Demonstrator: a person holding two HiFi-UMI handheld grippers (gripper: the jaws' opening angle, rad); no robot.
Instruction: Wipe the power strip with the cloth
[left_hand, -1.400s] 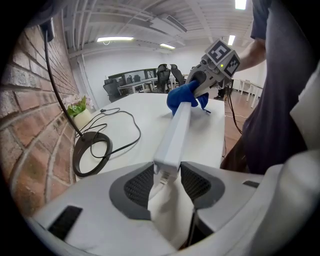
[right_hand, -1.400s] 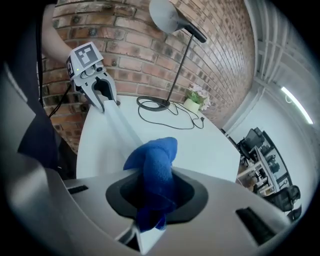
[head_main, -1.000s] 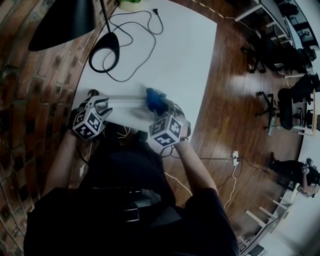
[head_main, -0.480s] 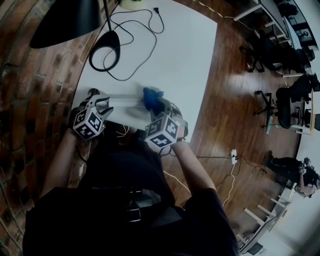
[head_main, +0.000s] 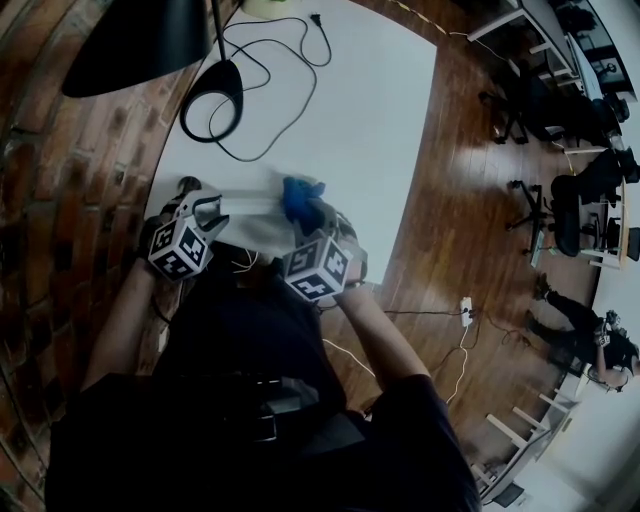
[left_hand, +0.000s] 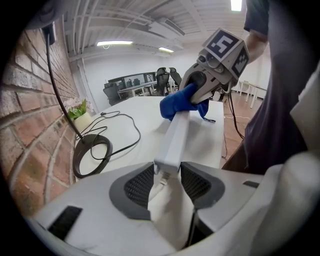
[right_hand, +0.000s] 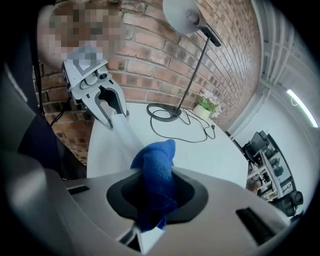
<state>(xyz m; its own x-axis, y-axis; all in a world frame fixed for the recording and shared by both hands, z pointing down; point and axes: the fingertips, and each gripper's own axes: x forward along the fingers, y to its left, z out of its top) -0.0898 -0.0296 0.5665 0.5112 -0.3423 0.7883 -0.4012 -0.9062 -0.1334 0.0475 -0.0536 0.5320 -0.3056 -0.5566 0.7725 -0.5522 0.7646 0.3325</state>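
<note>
The power strip (head_main: 250, 208) lies along the table's (head_main: 350, 110) 6 o'clock edge — left gripper (left_hand: 167, 182) clamped on its 9 o'clock end, right gripper (right_hand: 157, 200) clamped on the blue cloth (right_hand: 157, 170) resting on it toward 3 o'clock.

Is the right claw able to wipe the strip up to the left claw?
Probably yes: the cloth in the right claw sits on the strip; the stretch to the left claw looks bare. Only the clamped end is covered.
</note>
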